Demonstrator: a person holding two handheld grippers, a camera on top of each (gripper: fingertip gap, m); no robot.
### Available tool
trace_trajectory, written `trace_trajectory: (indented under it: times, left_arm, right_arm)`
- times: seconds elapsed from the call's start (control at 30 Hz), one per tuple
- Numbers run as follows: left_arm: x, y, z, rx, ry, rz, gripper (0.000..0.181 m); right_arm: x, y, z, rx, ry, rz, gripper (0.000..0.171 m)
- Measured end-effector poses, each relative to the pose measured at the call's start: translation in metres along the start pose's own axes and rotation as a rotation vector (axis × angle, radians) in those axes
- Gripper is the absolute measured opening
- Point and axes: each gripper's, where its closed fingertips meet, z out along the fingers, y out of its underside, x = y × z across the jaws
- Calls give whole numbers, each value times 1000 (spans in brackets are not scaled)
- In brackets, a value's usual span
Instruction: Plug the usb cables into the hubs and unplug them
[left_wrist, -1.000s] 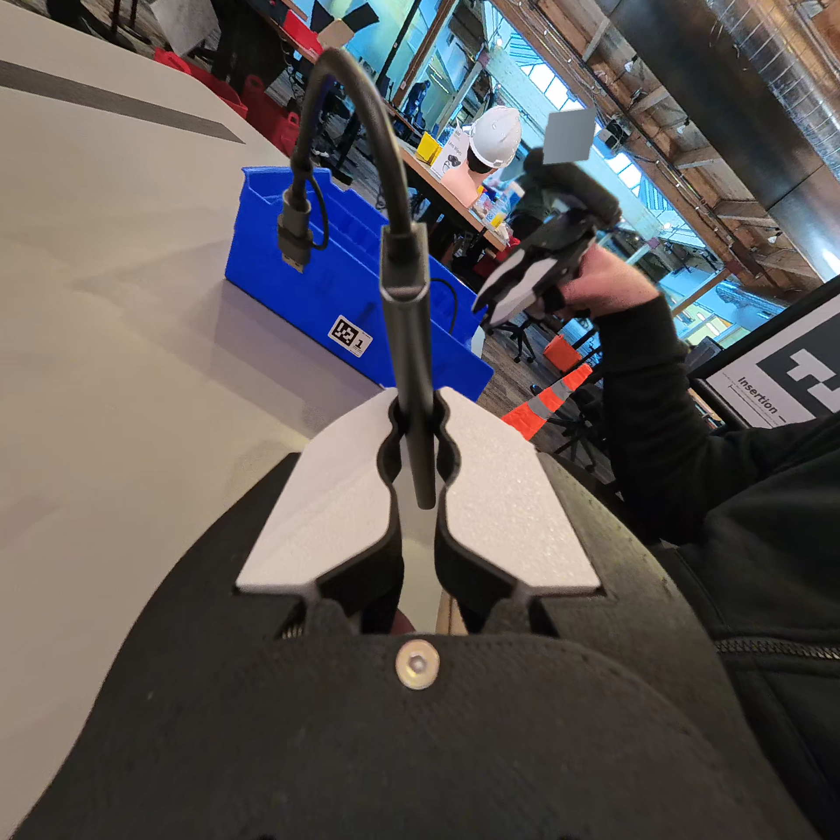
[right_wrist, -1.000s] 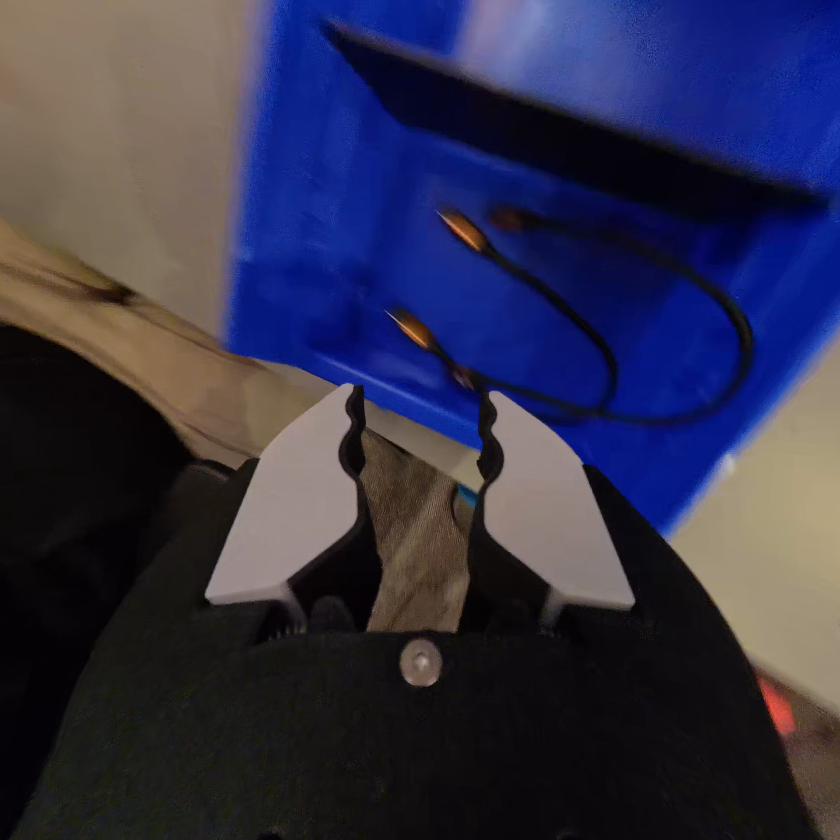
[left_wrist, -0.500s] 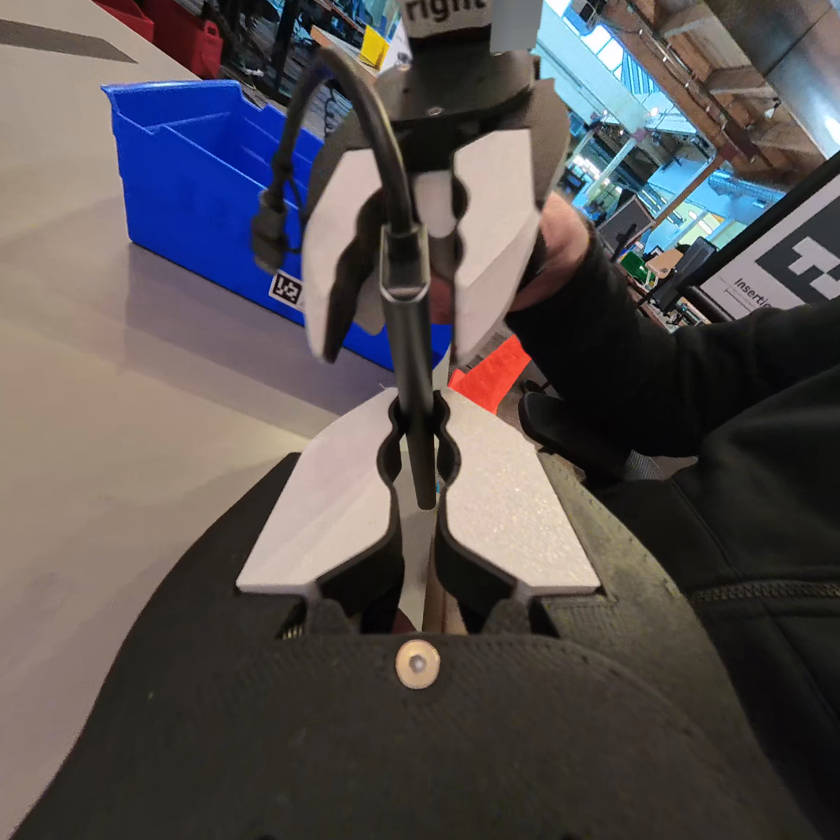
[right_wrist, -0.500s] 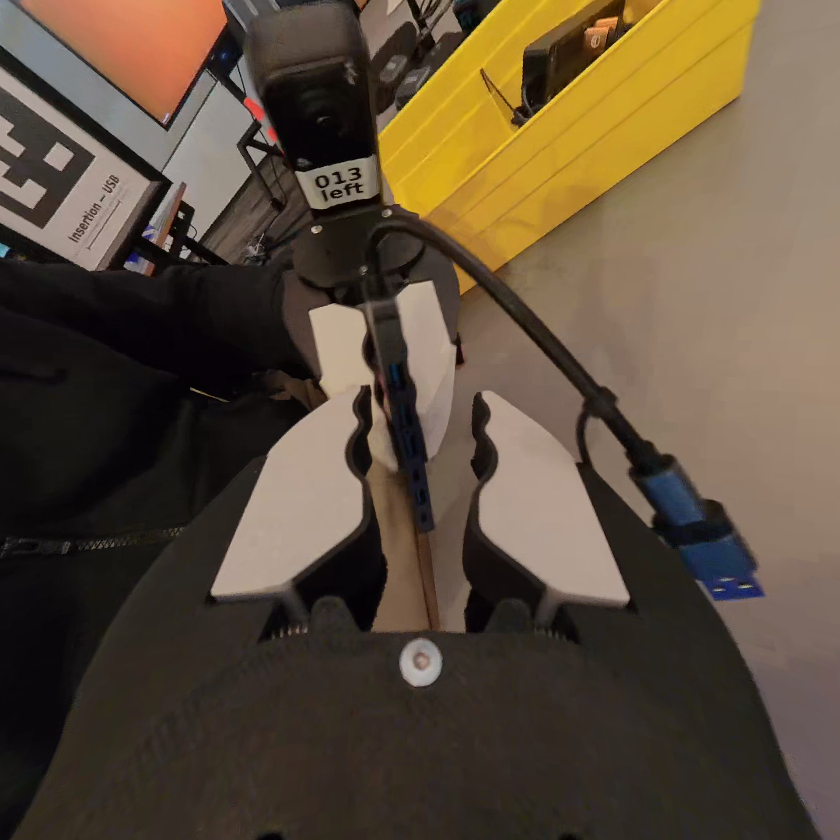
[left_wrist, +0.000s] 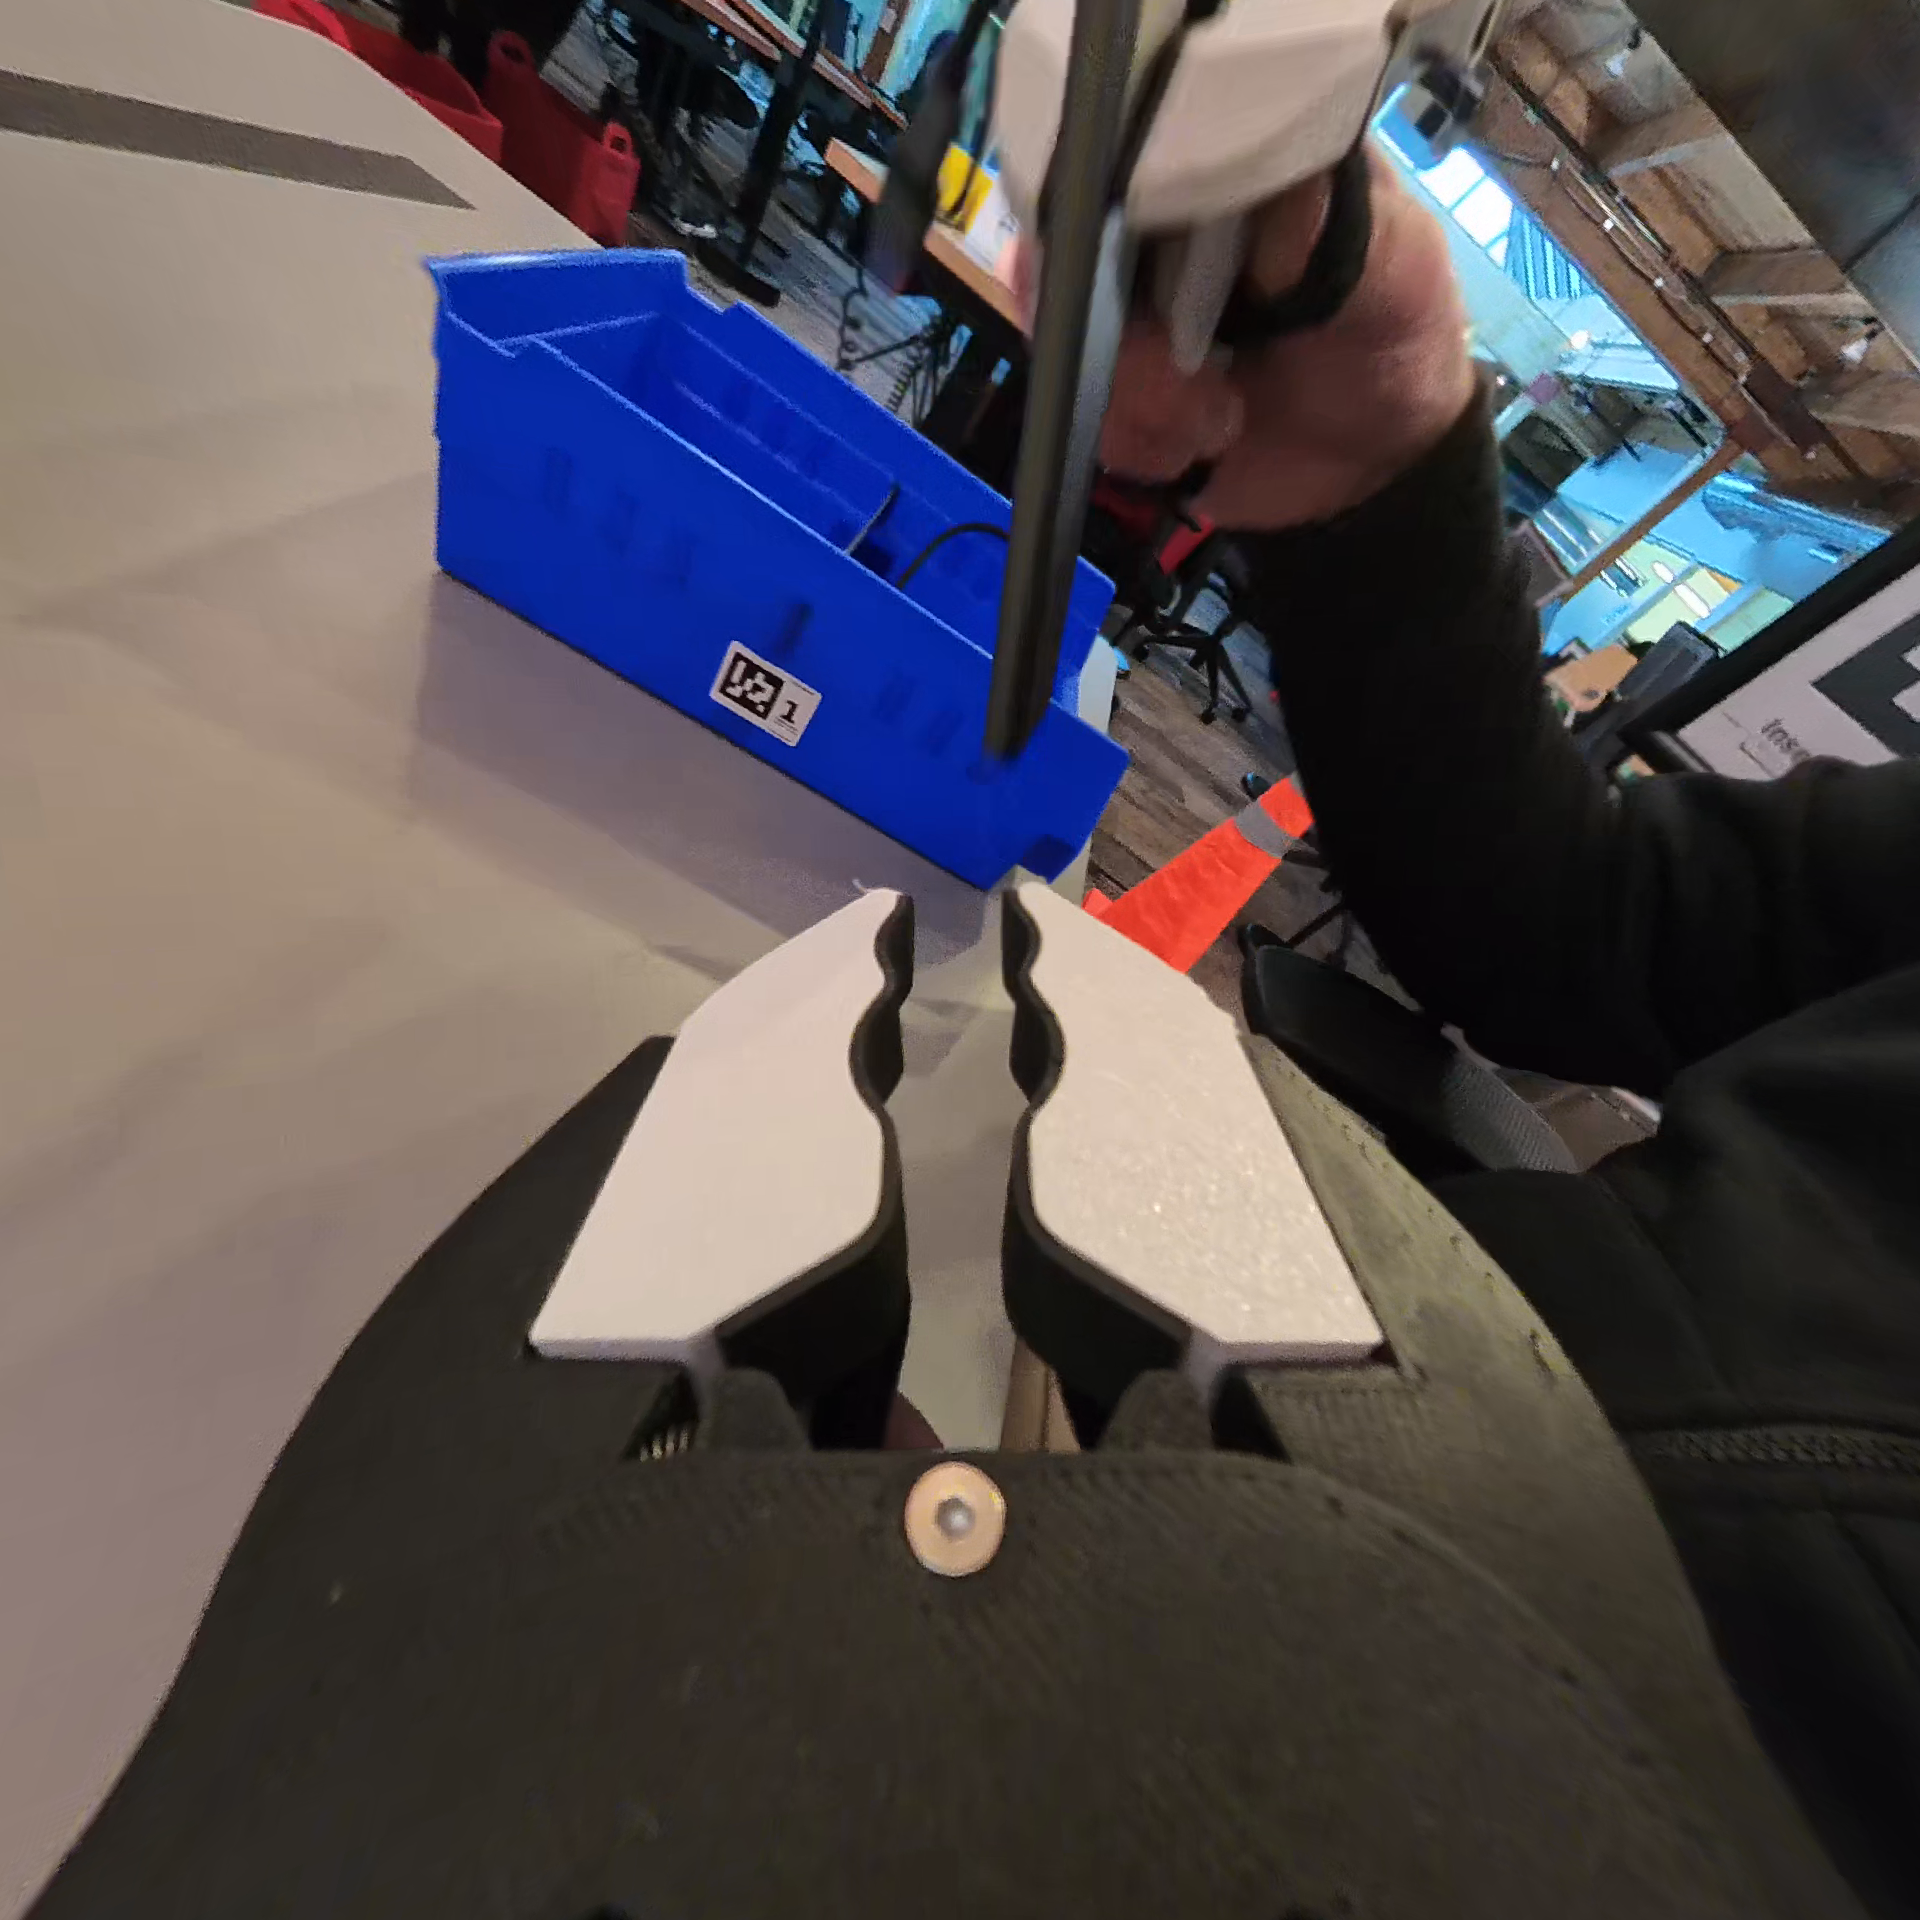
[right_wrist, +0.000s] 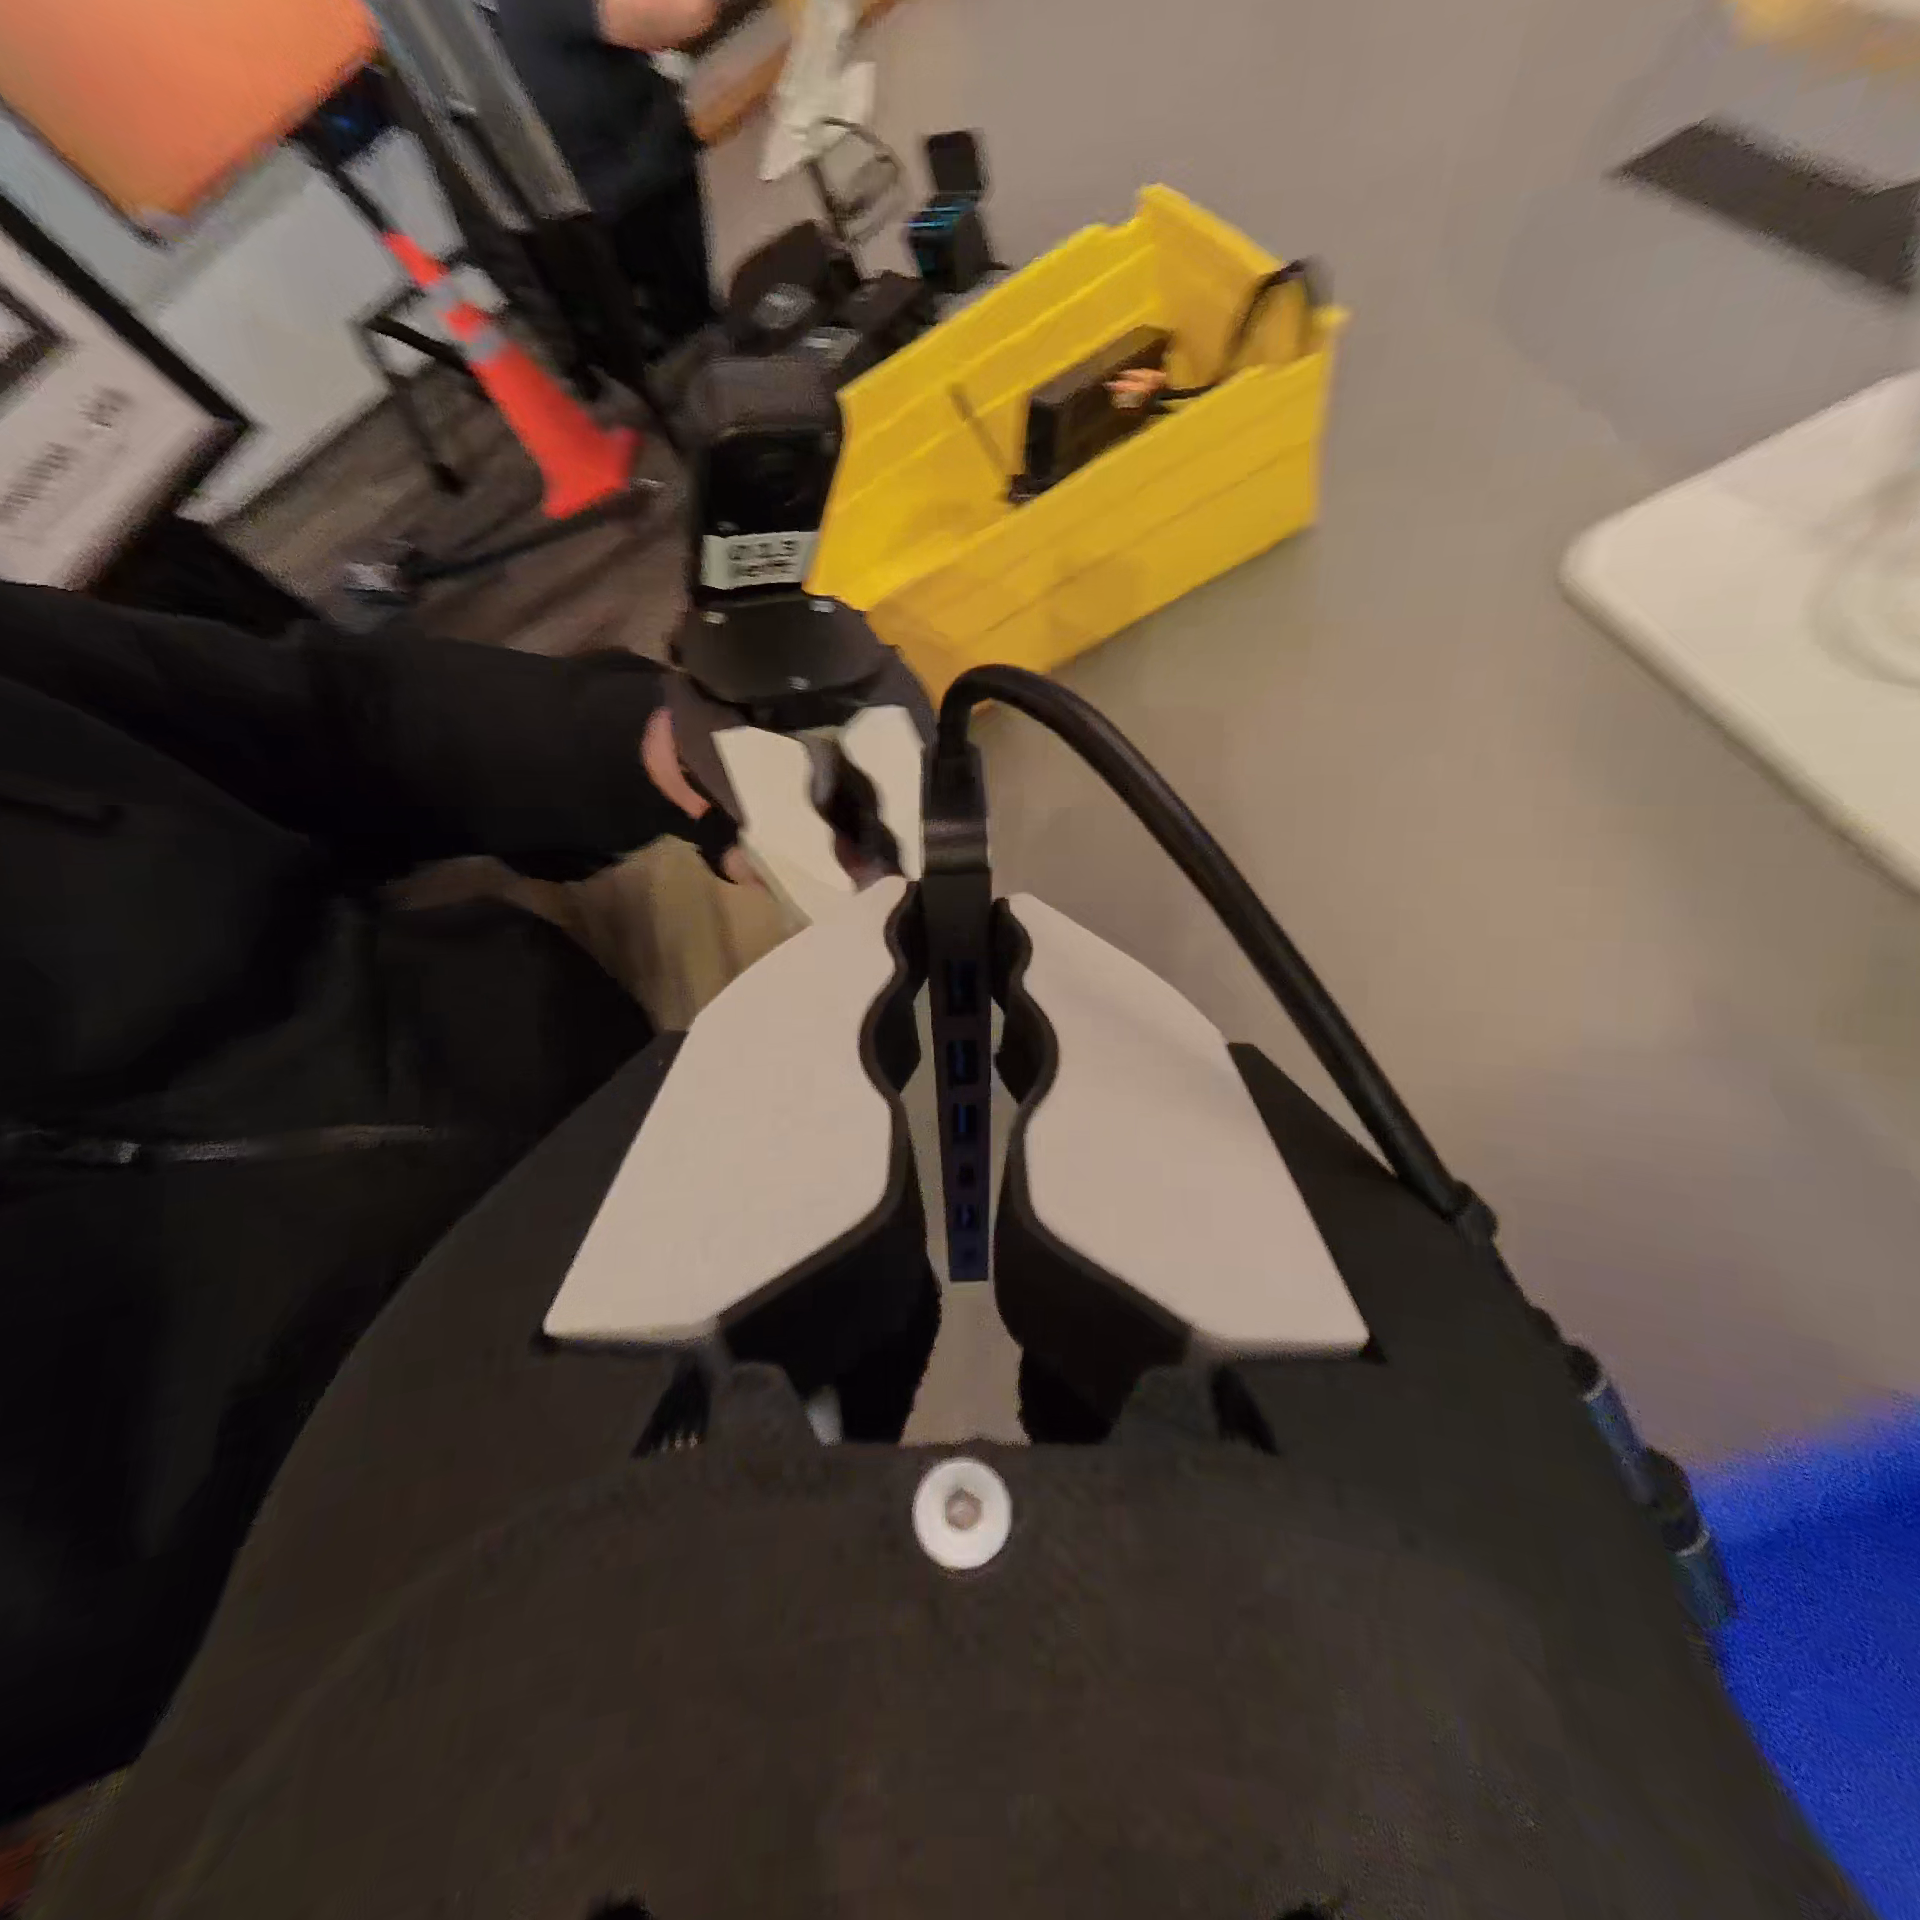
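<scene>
My right gripper (right_wrist: 956, 909) is shut on a slim black USB hub (right_wrist: 961, 1091) with blue ports, held edge-on. The hub's thick black cable (right_wrist: 1195, 831) arcs to the right and ends in a plug (right_wrist: 1652, 1475) hanging beside the gripper. In the left wrist view the hub (left_wrist: 1049, 468) hangs from the right gripper (left_wrist: 1174, 104) above the blue bin (left_wrist: 665, 520). My left gripper (left_wrist: 956, 909) is empty, its jaws a narrow gap apart, just above the table. It also shows in the right wrist view (right_wrist: 831, 800), just beyond the hub. A thin black cable (left_wrist: 935, 545) lies in the blue bin.
A yellow bin (right_wrist: 1091, 520) holding another black hub (right_wrist: 1091, 416) and cables stands farther along the grey table. A white tray (right_wrist: 1766, 623) lies at the right. An orange cone (left_wrist: 1195, 894) stands on the floor past the table edge. The person's black sleeve (left_wrist: 1558, 779) is at the right. About 11 cm separates my left fingertips from my right.
The hub has passed from my left gripper to my right gripper. The right gripper closed on it and lifted it away; the left gripper is now empty.
</scene>
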Motion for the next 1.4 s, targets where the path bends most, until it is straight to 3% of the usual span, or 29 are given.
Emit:
trace_trajectory:
  times: [0.17, 0.27, 0.53, 0.73, 1.03, 1.27, 1.4]
  left_arm:
    - [-6, 0, -2, -3, -17, -18, 11]
    - [-5, 4, 1, -22, -16, -11, 10]
    - [-8, 8, 3, -42, -33, -6, 10]
    - [-9, 10, 3, -51, -33, -4, 10]
    - [-10, 12, 3, -59, -30, -7, 10]
    - [-10, 7, 0, -49, -57, 12, 13]
    - [-11, -5, -8, -30, -105, 52, 16]
  right_arm:
    - [73, 8, -98, -278, 460, -176, 10]
    - [111, 37, -128, -510, 554, -216, 11]
    - [175, 127, -129, -1020, 497, -290, 12]
    - [187, 174, -114, -1178, 318, -208, 12]
    - [193, 195, -111, -1240, 266, -105, 26]
    - [180, 163, -121, -1101, 366, -101, 32]
    - [163, 137, -134, -989, 521, -72, 40]
